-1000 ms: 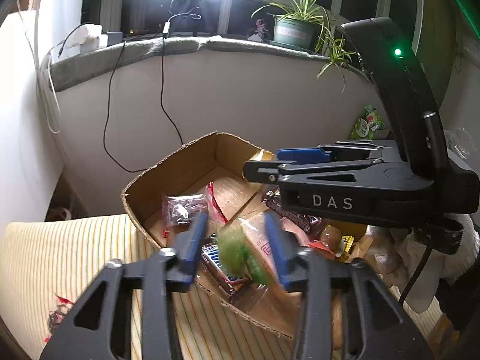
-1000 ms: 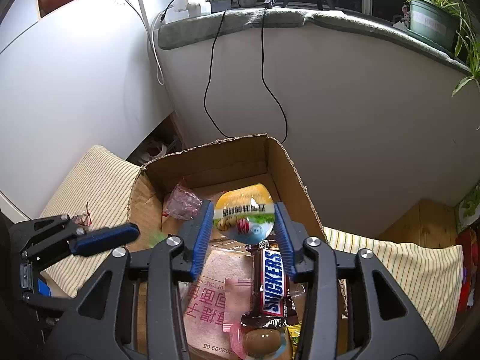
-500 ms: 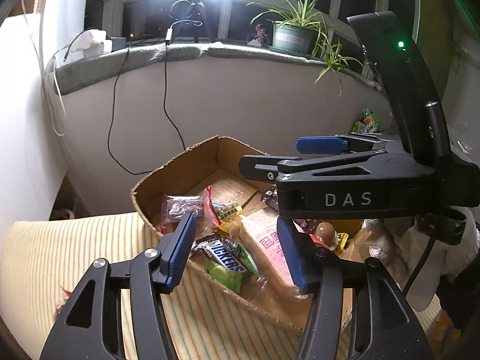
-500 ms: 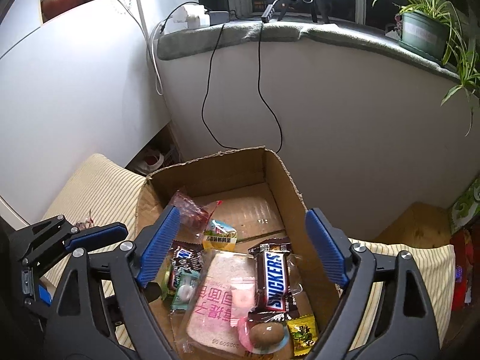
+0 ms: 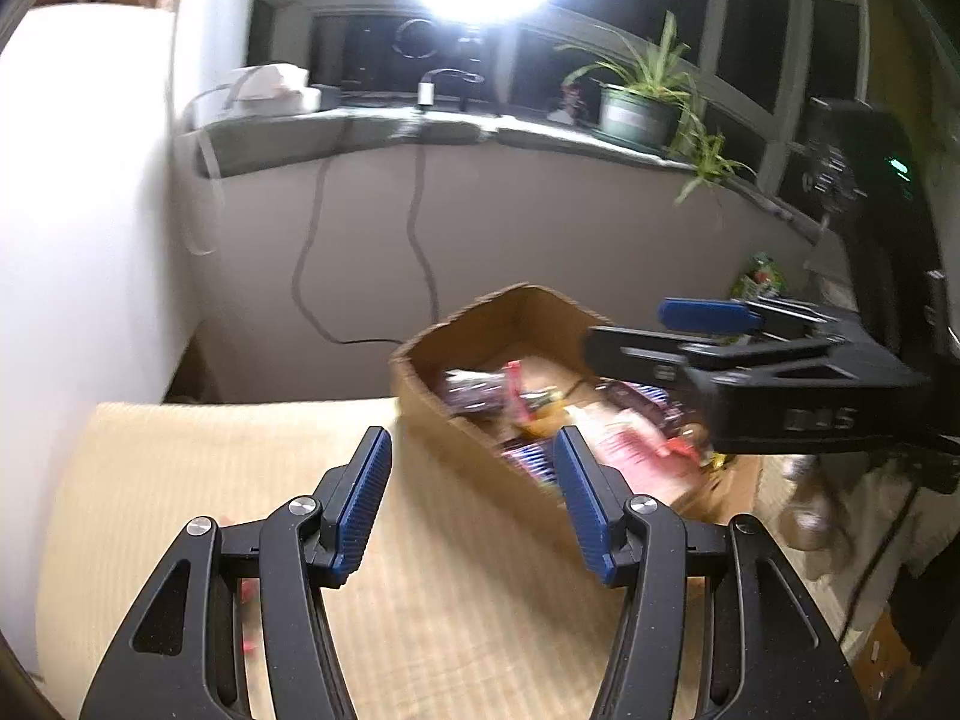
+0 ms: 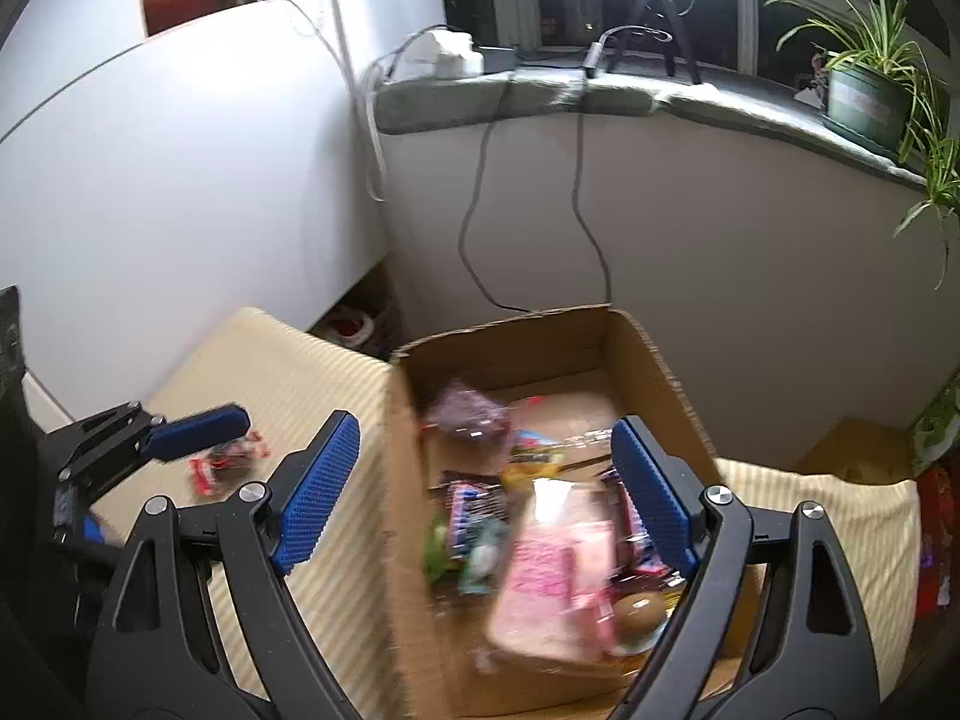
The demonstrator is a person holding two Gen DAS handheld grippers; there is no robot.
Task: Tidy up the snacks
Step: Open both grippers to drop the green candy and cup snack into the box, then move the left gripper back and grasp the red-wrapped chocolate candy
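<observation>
An open cardboard box holds several snacks: a pink bread pack, chocolate bars, a yellow jelly cup and a clear bag. The box also shows in the left wrist view. My right gripper is open and empty above the box's left wall. My left gripper is open and empty over the striped cushion, left of the box. A red-wrapped snack lies on the cushion beside the left gripper's fingertips.
A grey wall and a windowsill with a potted plant, chargers and hanging cables stand behind the box. A white panel rises on the left. The right gripper's body fills the right of the left wrist view.
My right gripper let go of the yellow jelly cup into the box and opened wide. My left gripper opened, dropped the green snack, and moved left over the cushion.
</observation>
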